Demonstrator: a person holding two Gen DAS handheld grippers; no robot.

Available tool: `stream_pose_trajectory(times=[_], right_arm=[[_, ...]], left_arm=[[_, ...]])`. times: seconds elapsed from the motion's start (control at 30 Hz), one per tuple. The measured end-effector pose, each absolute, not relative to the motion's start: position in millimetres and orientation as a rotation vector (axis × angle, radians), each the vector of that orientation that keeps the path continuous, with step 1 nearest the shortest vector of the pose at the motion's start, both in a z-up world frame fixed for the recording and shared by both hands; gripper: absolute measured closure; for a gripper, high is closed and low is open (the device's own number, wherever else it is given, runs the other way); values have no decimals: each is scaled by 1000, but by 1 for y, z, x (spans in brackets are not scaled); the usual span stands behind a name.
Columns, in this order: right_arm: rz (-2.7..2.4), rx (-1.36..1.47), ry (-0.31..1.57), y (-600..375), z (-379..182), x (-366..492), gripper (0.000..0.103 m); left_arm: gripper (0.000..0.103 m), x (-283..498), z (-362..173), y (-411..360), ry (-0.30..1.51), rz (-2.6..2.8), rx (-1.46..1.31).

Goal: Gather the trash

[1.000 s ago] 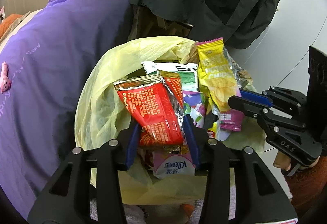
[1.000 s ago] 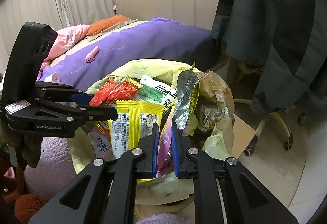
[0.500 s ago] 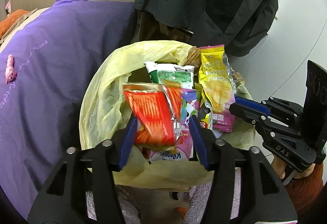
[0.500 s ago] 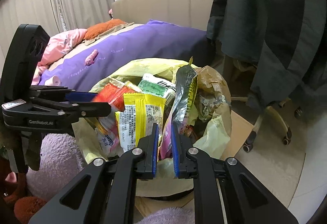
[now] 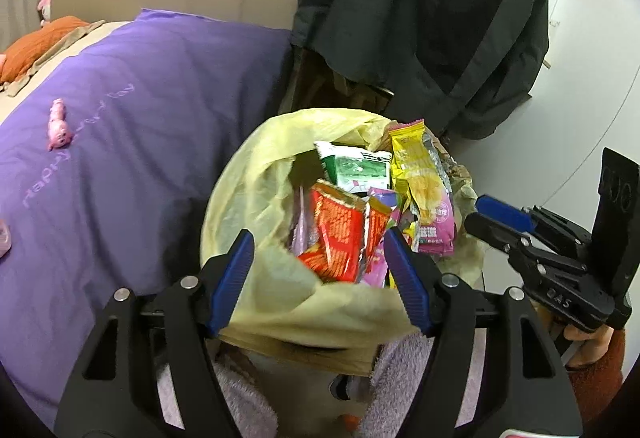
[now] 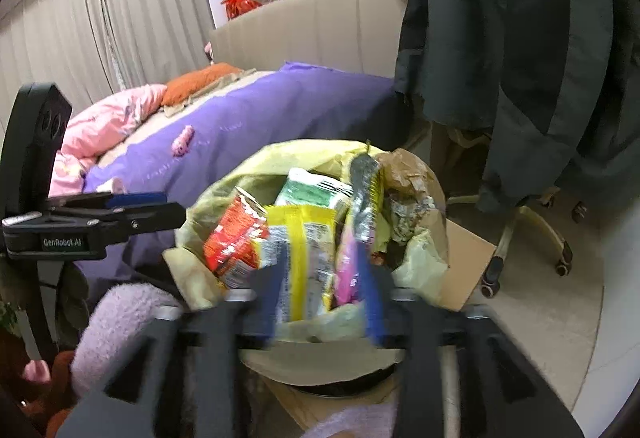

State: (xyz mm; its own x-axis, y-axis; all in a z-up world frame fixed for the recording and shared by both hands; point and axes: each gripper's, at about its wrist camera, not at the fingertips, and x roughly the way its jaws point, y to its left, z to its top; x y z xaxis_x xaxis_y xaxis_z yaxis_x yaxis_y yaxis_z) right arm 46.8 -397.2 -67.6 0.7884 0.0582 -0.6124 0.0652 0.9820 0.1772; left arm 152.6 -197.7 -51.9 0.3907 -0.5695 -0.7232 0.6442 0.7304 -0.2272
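Both tongs—left (image 5: 318, 266), right (image 6: 322, 286)—have just spread, gripping nothing; heaped wrappers (image 5: 340, 238) might slide off the overfull bag (image 5: 248, 190).

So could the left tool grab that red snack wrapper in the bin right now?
Probably yes. The left tool is open, its jaws having just been widening, and the red snack wrapper lies on top of the yellow bin bag just ahead, uncovered. Only the bag's near rim sits between them.

Wrappers (image 5: 336, 234) fill the lined bin (image 5: 240, 198), bed (image 5: 120, 118) left, hanging coat (image 5: 420, 18) behind.
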Motion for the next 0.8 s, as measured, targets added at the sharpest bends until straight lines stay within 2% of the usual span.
stream_pose_trajectory(times=[0.2, 0.63, 0.8], right_arm=[[11, 192, 626, -371, -55, 35, 56], [106, 96, 525, -261, -5, -19, 56], [129, 104, 508, -225, 2, -36, 56]], left_arm=[[33, 131, -33, -150, 805, -711, 116], [32, 41, 7, -12, 576, -470, 155], [32, 17, 9, 19, 557, -370, 108]])
